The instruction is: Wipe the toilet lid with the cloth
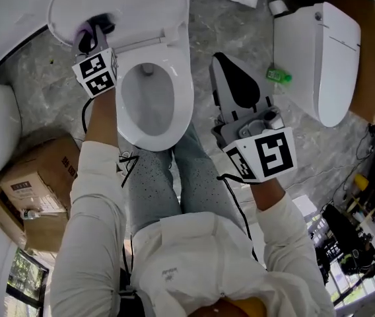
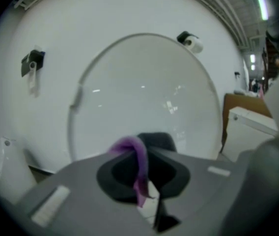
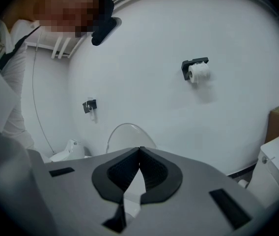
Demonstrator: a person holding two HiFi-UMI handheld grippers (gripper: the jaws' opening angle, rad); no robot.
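Looking along the left tool (image 2: 147, 151) reveals pinched cloth (image 2: 142, 173).

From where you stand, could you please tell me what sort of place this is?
Probably a bathroom mock-up or fixtures showroom rather than a home bathroom: an open toilet, a second toilet standing close beside it, and a toilet roll hung on the white wall.

Bathroom surrounds on grey marbled stone floor (image 1: 42, 91).
Brown cardboard box (image 1: 39, 177) on floor at left of head view; 2nd white ceramic toilet (image 1: 323, 58), lid down, at right w/ small green plastic bottle (image 1: 278, 76) just beside it; white paper roll (image 3: 199, 73) on black wall holder (image 3: 191, 63).
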